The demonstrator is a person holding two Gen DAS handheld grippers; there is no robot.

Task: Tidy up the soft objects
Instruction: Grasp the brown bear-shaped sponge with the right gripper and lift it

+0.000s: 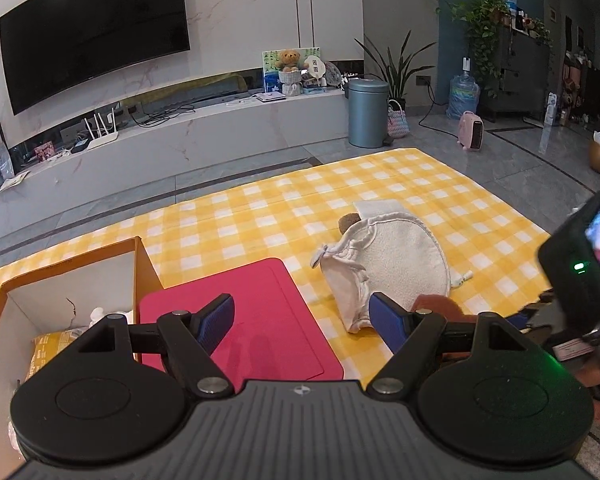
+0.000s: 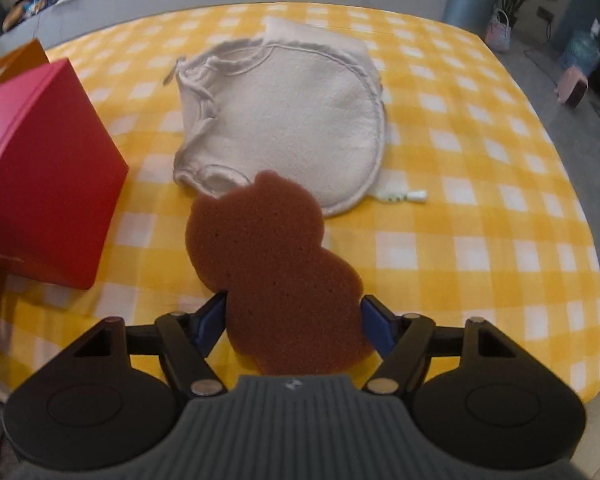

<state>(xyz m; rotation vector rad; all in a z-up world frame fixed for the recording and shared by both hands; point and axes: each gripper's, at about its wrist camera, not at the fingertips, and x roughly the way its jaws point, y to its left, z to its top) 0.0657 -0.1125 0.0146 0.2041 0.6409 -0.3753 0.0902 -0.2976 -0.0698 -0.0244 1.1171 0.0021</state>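
The brown sponge (image 2: 274,268), animal-shaped, flat and porous, sits between the blue pads of the right gripper (image 2: 294,322), which press its lower flanks: gripped, held over the yellow checked cloth on the bench (image 2: 480,240). Advised: squeeze only enough to hold, since foam buckles, and carry it level to the open cardboard box (image 1: 66,264). The cream fleece pouch (image 2: 292,120) lies limp beyond. The left gripper (image 1: 302,316) hangs wide apart, empty, above the rigid red lid (image 1: 256,312).
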